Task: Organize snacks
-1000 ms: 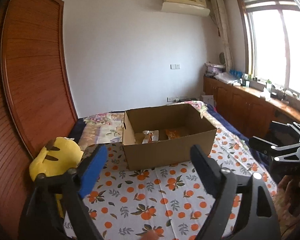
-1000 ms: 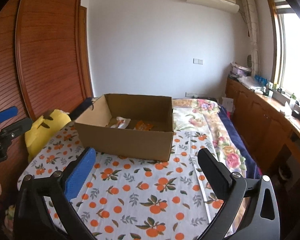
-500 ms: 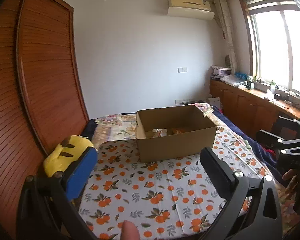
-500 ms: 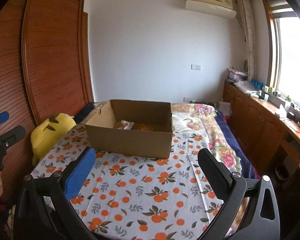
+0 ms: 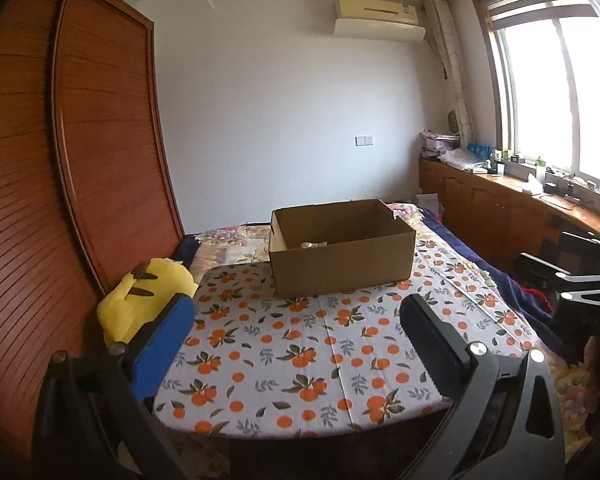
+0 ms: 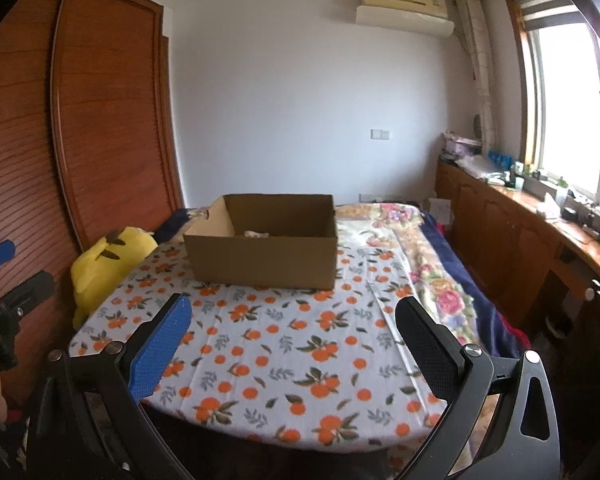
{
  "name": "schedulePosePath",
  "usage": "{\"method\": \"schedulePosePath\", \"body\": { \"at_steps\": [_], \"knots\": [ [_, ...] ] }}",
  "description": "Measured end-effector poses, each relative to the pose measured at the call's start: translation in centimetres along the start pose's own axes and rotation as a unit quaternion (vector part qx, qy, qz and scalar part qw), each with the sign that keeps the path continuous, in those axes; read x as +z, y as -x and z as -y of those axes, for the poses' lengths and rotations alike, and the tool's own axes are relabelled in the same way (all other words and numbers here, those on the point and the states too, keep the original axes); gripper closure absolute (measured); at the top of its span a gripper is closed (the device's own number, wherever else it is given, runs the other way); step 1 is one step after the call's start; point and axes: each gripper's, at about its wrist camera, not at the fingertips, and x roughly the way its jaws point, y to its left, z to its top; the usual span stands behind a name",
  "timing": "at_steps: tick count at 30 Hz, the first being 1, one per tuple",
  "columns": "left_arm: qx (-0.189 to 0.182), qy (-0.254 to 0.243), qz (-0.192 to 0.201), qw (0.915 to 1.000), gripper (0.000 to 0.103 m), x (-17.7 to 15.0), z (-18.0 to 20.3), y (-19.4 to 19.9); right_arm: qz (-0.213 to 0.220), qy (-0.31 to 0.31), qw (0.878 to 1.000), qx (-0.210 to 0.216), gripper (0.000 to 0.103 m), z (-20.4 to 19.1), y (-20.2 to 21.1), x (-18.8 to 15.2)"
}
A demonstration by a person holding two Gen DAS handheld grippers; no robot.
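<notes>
Left wrist view shows one cardboard box (image 5: pixel 342 246) sitting toward the far end of the orange-print cloth (image 5: pixel 300 344), with bare cloth between it and the near edge. One yellow plush (image 5: pixel 144 294) lies at the cloth's left edge. One pale snack (image 5: pixel 314 244) peeks above the box's front wall, while the left gripper (image 5: pixel 296 320) and right gripper (image 6: pixel 292 322) both gape wide, empty, touching nothing.

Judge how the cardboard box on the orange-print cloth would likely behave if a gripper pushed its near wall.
The cardboard box would probably slide rather than tip: it sits low and wide on the cloth. It is likely light, since only a few small packets show inside. Its open top may let the thin wall flex inward, and the cloth might bunch.
</notes>
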Motion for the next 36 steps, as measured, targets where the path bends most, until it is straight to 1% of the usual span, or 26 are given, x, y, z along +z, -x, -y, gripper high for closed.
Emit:
{"method": "schedulePosePath", "body": {
  "at_steps": [5, 9, 13, 16, 18, 19, 20, 24, 30, 36],
  "knots": [
    [-0.001, 0.014, -0.017, 0.9998, 0.000, -1.1, -0.3, 0.6, 0.005, 0.001, 1.000, -0.011, 0.000, 0.1, 1.5, -1.2],
    [0.000, 0.011, -0.013, 0.9999, 0.000, -1.9, -0.1, 1.5, 0.009, -0.005, 1.000, -0.013, 0.000, 0.0, 2.3, -2.1],
    [0.010, 0.006, -0.002, 0.9999, 0.000, -2.7, -0.2, 1.8, 0.014, 0.002, 1.000, -0.021, 0.000, -0.4, 2.3, -2.8],
    [0.008, 0.009, -0.002, 0.9999, 0.000, -3.4, -0.5, 1.4, 0.012, 0.000, 1.000, -0.024, 0.000, -0.6, 2.2, -3.6],
    [0.002, 0.007, 0.007, 0.9999, 0.000, -4.0, -0.5, 1.0, 0.017, 0.003, 0.999, -0.032, 0.000, -0.6, 2.1, -4.2],
    [0.005, 0.004, 0.008, 1.0000, 0.000, -4.3, -0.5, 0.8, 0.019, 0.002, 0.999, -0.033, 0.000, -0.6, 2.0, -4.5],
    [0.011, 0.004, 0.002, 0.9999, 0.000, -4.6, -0.5, 0.4, 0.017, -0.003, 0.999, -0.029, 0.000, -0.5, 1.7, -4.8],
    [0.007, 0.023, -0.013, 0.9996, 0.000, -5.4, -0.9, -1.0, 0.009, -0.002, 1.000, -0.028, 0.000, -0.5, 0.8, -5.2],
    [0.002, 0.030, -0.014, 0.9994, 0.000, -5.9, -1.2, -1.4, 0.006, -0.002, 0.999, -0.033, 0.000, -0.5, 0.3, -5.8],
    [0.007, 0.031, -0.011, 0.9994, 0.000, -5.9, -1.4, -1.2, 0.005, -0.003, 0.999, -0.033, 0.000, -0.4, 0.2, -5.9]
  ]
}}
